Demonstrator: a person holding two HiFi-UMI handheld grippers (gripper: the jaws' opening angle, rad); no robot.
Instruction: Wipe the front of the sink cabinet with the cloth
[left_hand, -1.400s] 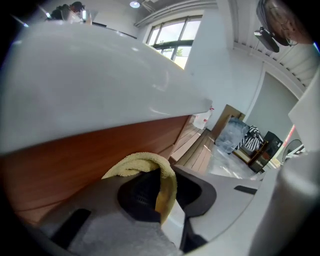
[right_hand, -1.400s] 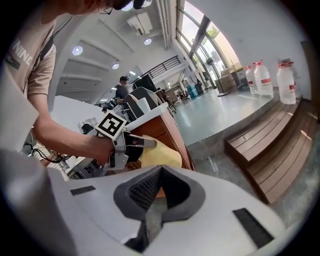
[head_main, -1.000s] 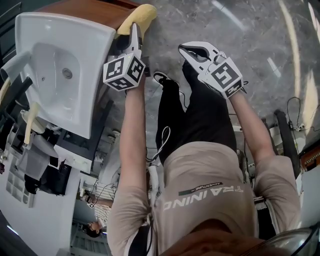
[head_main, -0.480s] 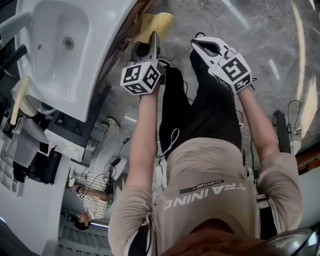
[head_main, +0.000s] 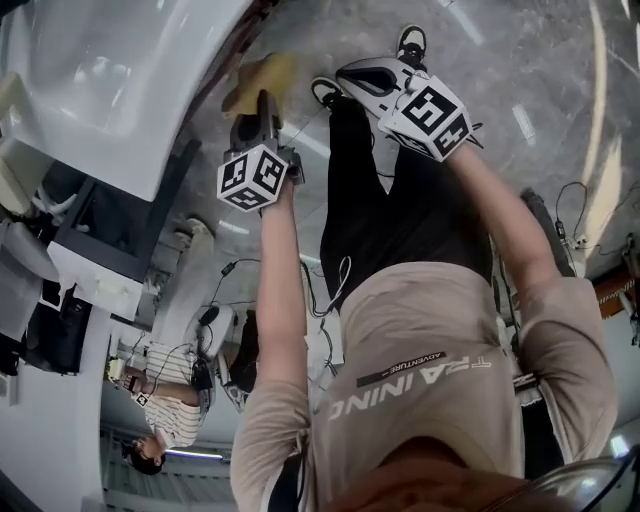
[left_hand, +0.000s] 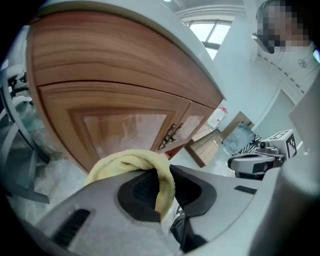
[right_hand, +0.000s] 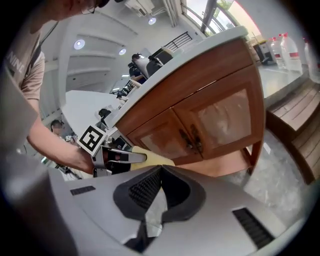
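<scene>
Left gripper (left_hand: 163, 173) outstretched, cloth (left_hand: 125, 162) between jaws

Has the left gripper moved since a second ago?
Yes. The left gripper, holding the cloth, has dropped away from the sink rim, lower down the cabinet front.

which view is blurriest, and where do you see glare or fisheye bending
Head view: motion blur smears the sink, and long streaks of light glare on the floor. Left gripper view: the fisheye bows the cabinet into an arc, the corners go dark, its door panel shines, and the cloth is sharp. Right gripper view: the cabinet shows the same bowing and the corners are dark, but the picture is sharp overall.
</scene>
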